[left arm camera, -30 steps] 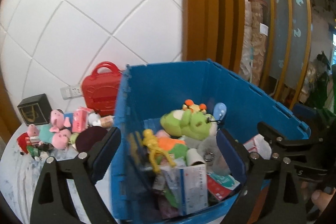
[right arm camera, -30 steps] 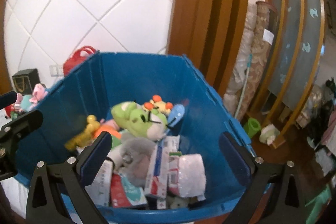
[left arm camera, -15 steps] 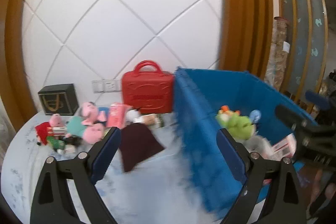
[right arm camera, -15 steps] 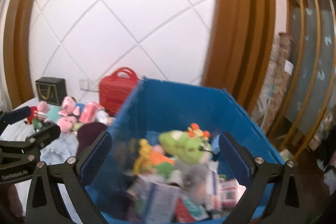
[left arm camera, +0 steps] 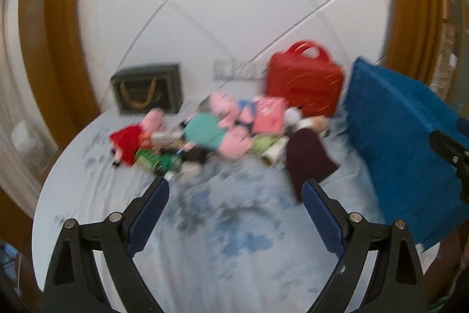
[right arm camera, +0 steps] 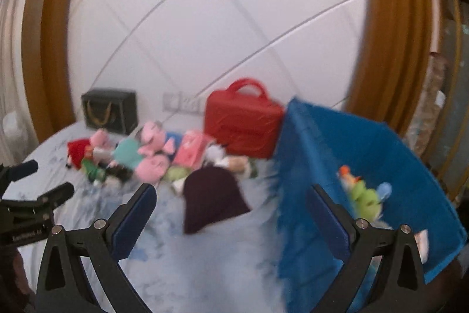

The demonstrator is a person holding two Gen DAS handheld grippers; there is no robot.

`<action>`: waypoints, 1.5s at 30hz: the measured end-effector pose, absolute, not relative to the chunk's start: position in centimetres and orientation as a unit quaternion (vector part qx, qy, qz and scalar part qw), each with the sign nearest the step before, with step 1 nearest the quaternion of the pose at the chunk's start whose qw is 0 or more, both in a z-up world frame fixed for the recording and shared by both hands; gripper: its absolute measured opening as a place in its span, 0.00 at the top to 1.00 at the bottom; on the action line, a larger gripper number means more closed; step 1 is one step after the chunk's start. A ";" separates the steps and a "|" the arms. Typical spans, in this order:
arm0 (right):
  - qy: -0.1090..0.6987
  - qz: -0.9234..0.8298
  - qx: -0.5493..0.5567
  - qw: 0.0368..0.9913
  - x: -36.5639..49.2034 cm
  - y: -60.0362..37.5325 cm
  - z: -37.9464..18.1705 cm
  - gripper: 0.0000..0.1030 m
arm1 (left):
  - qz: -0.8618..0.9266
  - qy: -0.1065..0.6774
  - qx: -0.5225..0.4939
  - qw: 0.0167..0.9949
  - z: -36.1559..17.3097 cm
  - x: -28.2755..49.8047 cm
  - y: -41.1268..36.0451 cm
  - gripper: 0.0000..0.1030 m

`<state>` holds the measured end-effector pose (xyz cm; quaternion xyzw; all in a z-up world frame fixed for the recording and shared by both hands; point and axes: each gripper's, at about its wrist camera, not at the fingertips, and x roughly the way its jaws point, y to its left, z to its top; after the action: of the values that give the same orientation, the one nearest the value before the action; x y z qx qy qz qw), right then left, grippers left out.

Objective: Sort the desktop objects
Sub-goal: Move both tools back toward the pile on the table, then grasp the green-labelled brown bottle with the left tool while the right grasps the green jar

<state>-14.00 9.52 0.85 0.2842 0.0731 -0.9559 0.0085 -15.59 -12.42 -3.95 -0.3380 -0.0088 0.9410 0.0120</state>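
Both views are blurred. The left claw [left arm camera: 236, 192] and right claw [right arm camera: 230, 200] are spread wide and hold nothing above the counter [left arm camera: 205, 254]. The toy pile [left arm camera: 205, 134] lies near the counter's far edge, its small items hard to make out. The blue bin [right arm camera: 366, 166] stands at the right edge, its contents mostly hidden; a green plush [right arm camera: 365, 197] shows inside. A dark cloth [right arm camera: 211, 195] lies between pile and bin.
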 end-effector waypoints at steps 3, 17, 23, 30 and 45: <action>0.077 -0.948 0.309 0.022 -15.5 7.1 -1.0 0.00 | 0.929 -0.028 -0.370 -0.009 -6.2 -16.4 -15.3 0.10; 0.062 -0.902 0.407 0.128 -22.0 0.8 -10.0 0.00 | 0.872 -0.090 -0.467 -0.117 -13.8 -17.6 -24.7 0.10; 0.066 -0.891 0.429 0.135 -23.5 -3.1 -11.5 0.00 | 0.877 -0.076 -0.463 -0.105 -13.9 -19.7 -27.6 0.10; 0.012 -0.869 0.476 0.136 -27.9 -9.0 -14.1 0.00 | 0.874 -0.086 -0.474 -0.060 -16.3 -24.2 -32.2 0.10; -0.025 -0.835 0.521 0.178 -39.3 -18.1 -21.2 0.04 | 0.856 -0.063 -0.510 -0.044 -23.7 -34.6 -34.5 0.10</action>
<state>-39.26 -18.14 -21.23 0.5208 -0.0253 -0.8346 0.1777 -34.58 -34.51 -23.67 -0.5105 -0.0630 0.8565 -0.0435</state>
